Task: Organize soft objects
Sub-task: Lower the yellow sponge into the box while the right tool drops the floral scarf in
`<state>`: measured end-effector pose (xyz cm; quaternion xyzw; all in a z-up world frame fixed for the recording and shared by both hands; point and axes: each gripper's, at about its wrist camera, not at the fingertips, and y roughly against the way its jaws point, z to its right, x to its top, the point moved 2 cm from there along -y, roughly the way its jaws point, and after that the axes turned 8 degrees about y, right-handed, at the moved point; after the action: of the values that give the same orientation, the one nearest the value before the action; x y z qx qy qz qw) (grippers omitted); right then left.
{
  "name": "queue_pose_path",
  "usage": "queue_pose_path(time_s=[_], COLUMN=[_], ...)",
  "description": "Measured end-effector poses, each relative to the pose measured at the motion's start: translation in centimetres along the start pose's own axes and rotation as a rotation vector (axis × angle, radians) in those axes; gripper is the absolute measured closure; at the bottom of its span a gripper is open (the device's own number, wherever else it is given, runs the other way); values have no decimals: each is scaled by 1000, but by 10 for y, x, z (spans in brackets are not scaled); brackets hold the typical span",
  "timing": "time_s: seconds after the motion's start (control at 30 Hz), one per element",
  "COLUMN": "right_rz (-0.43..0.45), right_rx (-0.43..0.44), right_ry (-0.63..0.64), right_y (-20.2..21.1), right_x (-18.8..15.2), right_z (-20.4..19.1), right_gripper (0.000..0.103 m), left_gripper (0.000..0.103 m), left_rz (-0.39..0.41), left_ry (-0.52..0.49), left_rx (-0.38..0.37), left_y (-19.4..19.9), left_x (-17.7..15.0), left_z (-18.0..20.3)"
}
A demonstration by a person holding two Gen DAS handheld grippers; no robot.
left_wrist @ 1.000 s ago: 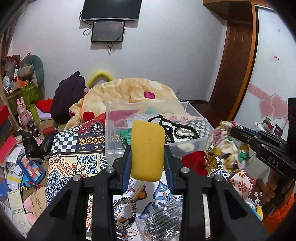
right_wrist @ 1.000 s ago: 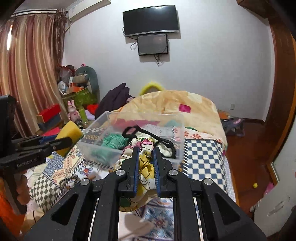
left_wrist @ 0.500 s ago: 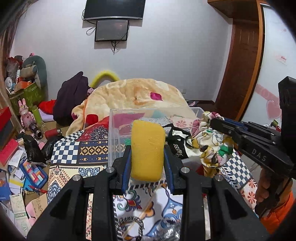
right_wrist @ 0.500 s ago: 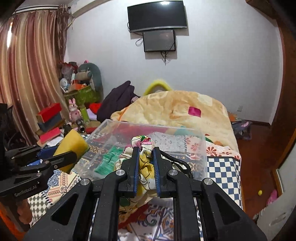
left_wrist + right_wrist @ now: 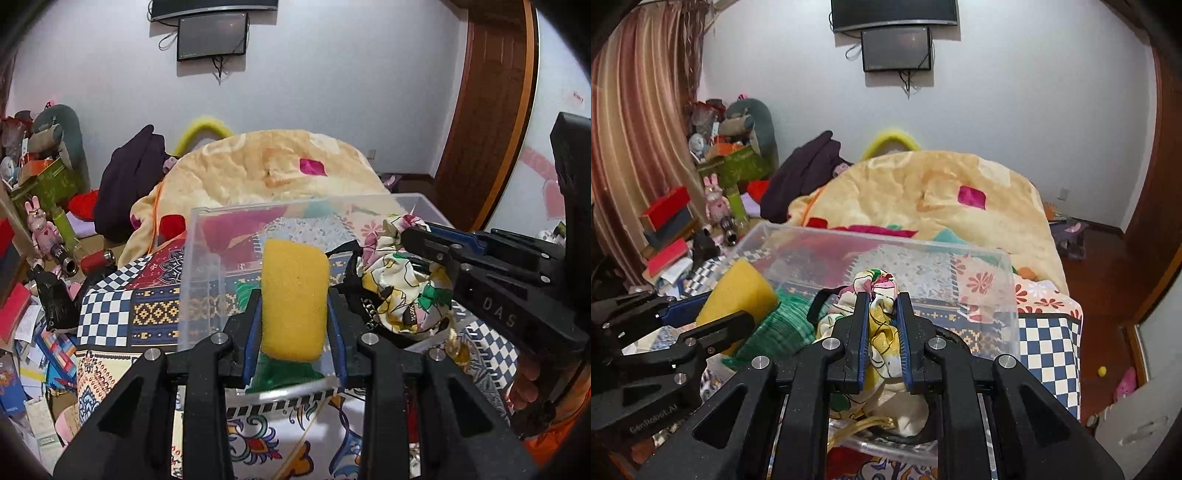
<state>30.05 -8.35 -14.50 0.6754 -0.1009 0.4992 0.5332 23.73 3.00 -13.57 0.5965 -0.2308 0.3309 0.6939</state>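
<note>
Left wrist view: the left gripper (image 5: pixel 294 310), clamped on the yellow sponge (image 5: pixel 294 302), has come over the clear bin's (image 5: pixel 199 236) near edge; the right gripper (image 5: pixel 882 314) pinches the floral cloth (image 5: pixel 877 325) above it, so both seem ready for release.

The sponge (image 5: pixel 294 302) at centre frame is plain yellow, and the cloth (image 5: pixel 408 295) at right is cream with yellow, green and pink floral print. The bin (image 5: pixel 979 280) is clear plastic, a green knit (image 5: pixel 779 328) showing inside. Both grippers are black with blue pads (image 5: pixel 861 339). The blanket (image 5: pixel 288 166) at upper centre is pale yellow with a magenta patch. The bedspread (image 5: pixel 107 314) at left shows navy-and-white checks.
</note>
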Motion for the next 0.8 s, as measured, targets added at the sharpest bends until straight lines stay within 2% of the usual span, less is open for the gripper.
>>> queue_pose_path(time_s=[0.2, 0.3, 0.37, 0.43, 0.6, 0.73, 0.8], right_rz=[-52, -54, -36, -21, 27, 73, 92], right_rx=[-4, -12, -15, -14, -4, 15, 22], right_ry=[17, 16, 12, 10, 15, 12, 11], right_y=[-8, -4, 4, 10, 35, 55, 67], right_x=[-5, -7, -8, -7, -6, -6, -9], right_z=[2, 5, 6, 8, 8, 8, 7], right_gripper=[87, 74, 63, 59, 52, 41, 40], left_gripper=[71, 69, 60, 51, 47, 35, 33], left_rz=[-36, -42, -36, -23, -2, 43, 72], left_ry=[4, 2, -7, -15, -11, 13, 24], left_rx=[21, 21, 20, 26, 8, -12, -18], left_y=[-17, -19, -16, -12, 4, 29, 46], left_x=[0, 0, -1, -2, 0, 3, 2], left_z=[0, 0, 2, 3, 2, -2, -4])
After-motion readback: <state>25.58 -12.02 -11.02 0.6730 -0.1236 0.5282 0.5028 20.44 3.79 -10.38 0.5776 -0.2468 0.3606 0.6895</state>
